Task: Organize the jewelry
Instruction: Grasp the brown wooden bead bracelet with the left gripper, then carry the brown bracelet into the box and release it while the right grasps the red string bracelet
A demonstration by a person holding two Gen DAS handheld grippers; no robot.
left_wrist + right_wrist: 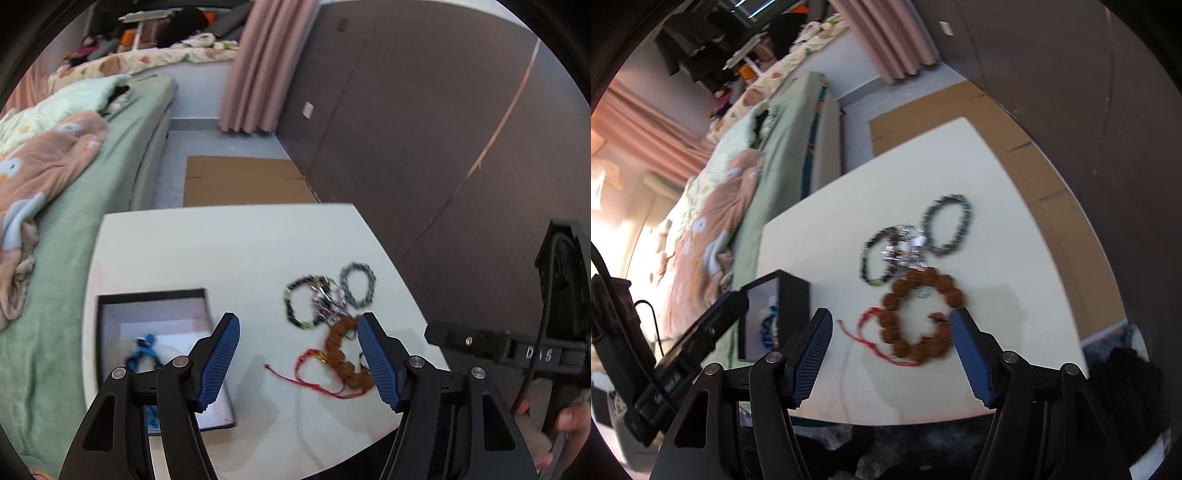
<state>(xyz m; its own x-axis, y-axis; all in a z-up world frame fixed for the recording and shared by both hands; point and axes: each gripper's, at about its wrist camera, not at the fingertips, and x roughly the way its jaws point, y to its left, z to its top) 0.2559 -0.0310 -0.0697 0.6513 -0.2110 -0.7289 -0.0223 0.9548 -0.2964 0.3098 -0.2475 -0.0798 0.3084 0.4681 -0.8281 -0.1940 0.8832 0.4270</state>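
On the white table (221, 251) (1015, 295) lies a pile of jewelry: a brown bead bracelet (341, 349) (919, 314), a red cord (310, 376) (864, 332), a dark bead bracelet (295, 302) (873, 254), a grey bead bracelet (357, 284) (947, 225) and a silver tangle (327, 301) (905, 254). A black box (155, 339) (775, 314) at the left holds a blue piece (144, 349) (768, 328). My left gripper (299, 354) is open above the table between box and pile. My right gripper (892, 350) is open, empty, just short of the brown bracelet.
A bed (92, 155) (768, 155) with green sheet and a pink blanket borders the table's left side. A dark wall panel (424, 129) runs along the right. Flat cardboard (243, 181) (923, 114) lies on the floor beyond the table. A hand (569, 421) holds the other gripper's body (517, 347).
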